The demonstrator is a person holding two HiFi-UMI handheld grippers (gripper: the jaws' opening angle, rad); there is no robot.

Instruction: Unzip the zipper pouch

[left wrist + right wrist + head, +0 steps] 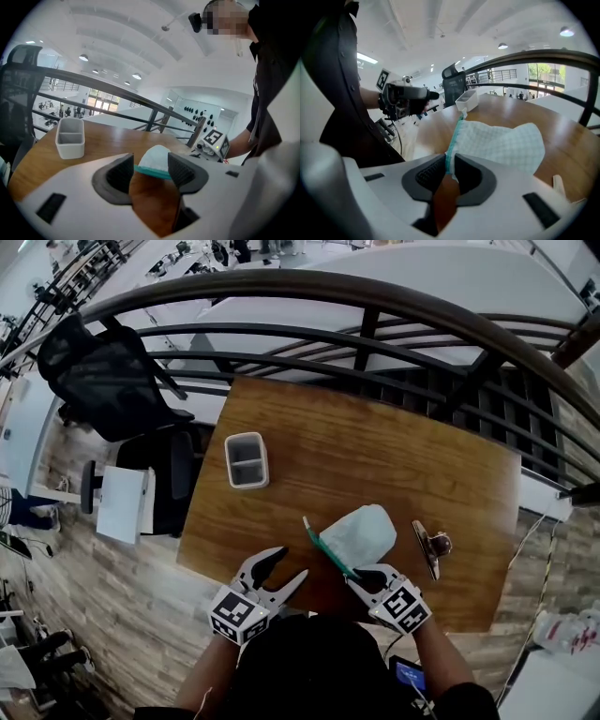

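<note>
Two grippers worked near the lower edge of the wooden table (375,446), and only one had hold of anything. The right gripper (370,576) had its jaws drawn narrow on the teal zipper edge (452,140) at the near corner of the white checked pouch (364,532). In the right gripper view the band ran straight down between the pads. The pouch lay at lower centre of the head view, its pinched corner apparently tipped up off the wood. The left gripper (291,565) sat just left of it with its jaws wide and nothing between them; in its own view the pouch (157,157) showed beyond the tips, not touched.

No view let me pick out the zipper pull, and that seemed the main hazard. If the left jaws closed on cloth or on the band instead of the pull, the zipper would likely stay shut and the pouch would merely stretch. The right grip looked thin, on an edge only, so a sharp tug could probably strip the band out. A sliding pouch might also knock the small clip-like object (431,547) to its right. The white bin (247,460) at upper left stood well apart.
</note>
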